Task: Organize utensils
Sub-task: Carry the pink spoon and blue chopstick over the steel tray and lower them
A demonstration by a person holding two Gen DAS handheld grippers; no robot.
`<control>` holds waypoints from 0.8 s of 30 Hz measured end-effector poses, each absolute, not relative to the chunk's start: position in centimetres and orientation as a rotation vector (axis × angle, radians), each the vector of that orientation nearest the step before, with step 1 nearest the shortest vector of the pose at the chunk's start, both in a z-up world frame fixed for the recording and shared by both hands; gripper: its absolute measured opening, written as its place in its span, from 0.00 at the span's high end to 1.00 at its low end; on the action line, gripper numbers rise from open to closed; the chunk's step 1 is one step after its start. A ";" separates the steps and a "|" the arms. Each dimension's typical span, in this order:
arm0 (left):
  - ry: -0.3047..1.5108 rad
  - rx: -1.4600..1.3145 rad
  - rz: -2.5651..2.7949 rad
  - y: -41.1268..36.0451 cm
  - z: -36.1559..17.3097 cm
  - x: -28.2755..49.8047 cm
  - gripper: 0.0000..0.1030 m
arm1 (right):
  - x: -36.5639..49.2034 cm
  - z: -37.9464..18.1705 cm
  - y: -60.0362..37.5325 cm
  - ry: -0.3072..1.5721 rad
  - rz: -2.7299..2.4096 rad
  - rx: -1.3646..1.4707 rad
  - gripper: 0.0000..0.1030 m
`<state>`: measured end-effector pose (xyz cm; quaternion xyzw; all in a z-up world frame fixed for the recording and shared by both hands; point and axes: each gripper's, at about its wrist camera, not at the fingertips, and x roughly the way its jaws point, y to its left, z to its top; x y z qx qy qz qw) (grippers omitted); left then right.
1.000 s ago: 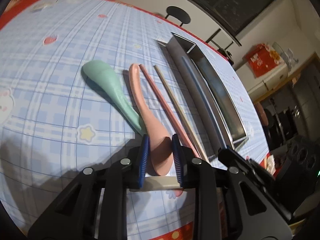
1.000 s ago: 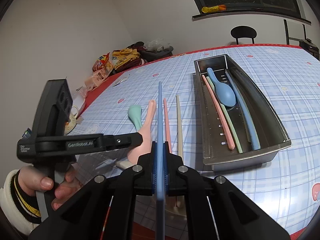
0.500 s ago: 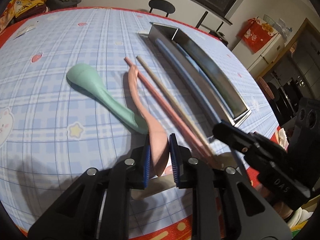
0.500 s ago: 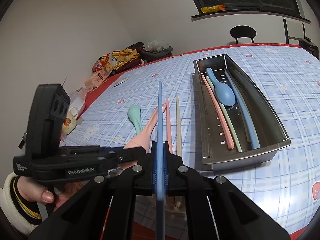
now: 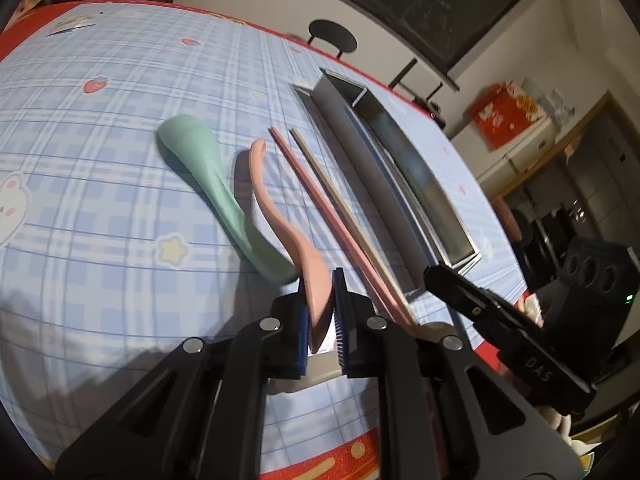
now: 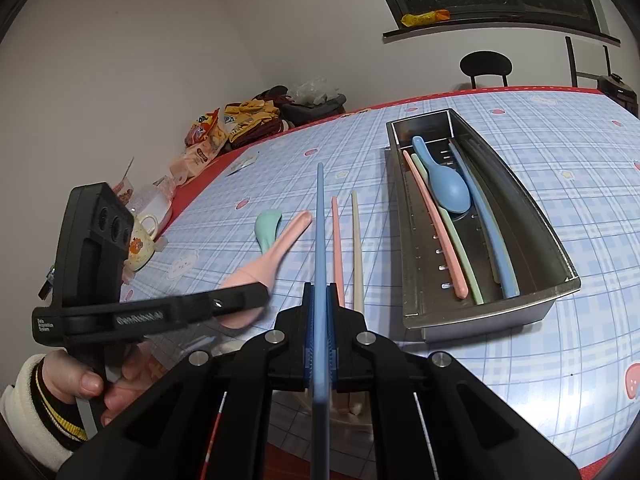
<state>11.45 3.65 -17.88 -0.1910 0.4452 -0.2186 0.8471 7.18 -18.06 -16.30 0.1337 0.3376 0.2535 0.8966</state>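
Left gripper (image 5: 320, 312) now clamped on pink spoon (image 5: 308, 272), bowl lifted since earlier, right gripper (image 6: 319, 332) shut on blue chopstick (image 6: 319, 240), two spoons, two chopsticks on table (image 5: 100, 200), four utensils in tray (image 6: 552, 248).

open tablecloth (image 5: 100, 168) left, steel tray (image 6: 532, 216) blocking right

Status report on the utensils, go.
Left tongs shut on pink spoon. Right tongs shut on blue chopstick. Tray path unobstructed.
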 end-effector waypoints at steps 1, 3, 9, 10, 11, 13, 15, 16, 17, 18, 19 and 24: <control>0.930 -0.410 -0.459 4.0 -17.7 11.3 0.87 | 7.2 -16.3 -18.1 0.699 0.525 0.278 0.94; 0.918 -0.419 -0.454 4.4 -17.3 11.2 0.87 | 7.2 -16.3 -18.3 0.698 0.523 0.283 0.94; 0.868 -0.477 -0.460 5.4 -15.8 11.2 0.88 | 7.0 -16.1 -18.6 0.683 0.520 0.296 0.94; 0.864 -0.481 -0.461 5.5 -15.6 11.2 0.88 | 7.0 -16.0 -18.8 0.680 0.520 0.304 0.94; 0.856 -0.491 -0.463 5.6 -15.3 11.2 0.88 | 7.0 -16.0 -18.9 0.680 0.521 0.312 0.94; 0.845 -0.504 -0.465 5.9 -14.9 11.3 0.89 | 7.1 -15.9 -19.2 0.683 0.521 0.329 0.94; 0.834 -0.516 -0.469 6.0 -14.4 11.6 0.89 | 7.2 -15.9 -19.5 0.685 0.520 0.342 0.94; 0.827 -0.521 -0.471 6.1 -14.1 11.6 0.89 | 7.2 -15.8 -19.6 0.684 0.520 0.342 0.94; 0.822 -0.523 -0.470 6.0 -13.9 11.7 0.89 | 7.2 -15.8 -19.6 0.682 0.520 0.341 0.94; 0.816 -0.527 -0.472 6.1 -13.7 11.8 0.89 | 7.2 -15.7 -19.7 0.679 0.519 0.341 0.94; 0.809 -0.532 -0.474 6.1 -13.4 11.8 0.89 | 7.2 -15.5 -19.8 0.677 0.519 0.343 0.94; 0.788 -0.539 -0.485 5.2 -12.1 12.7 0.89 | 7.3 -14.9 -21.0 0.660 0.480 0.332 0.94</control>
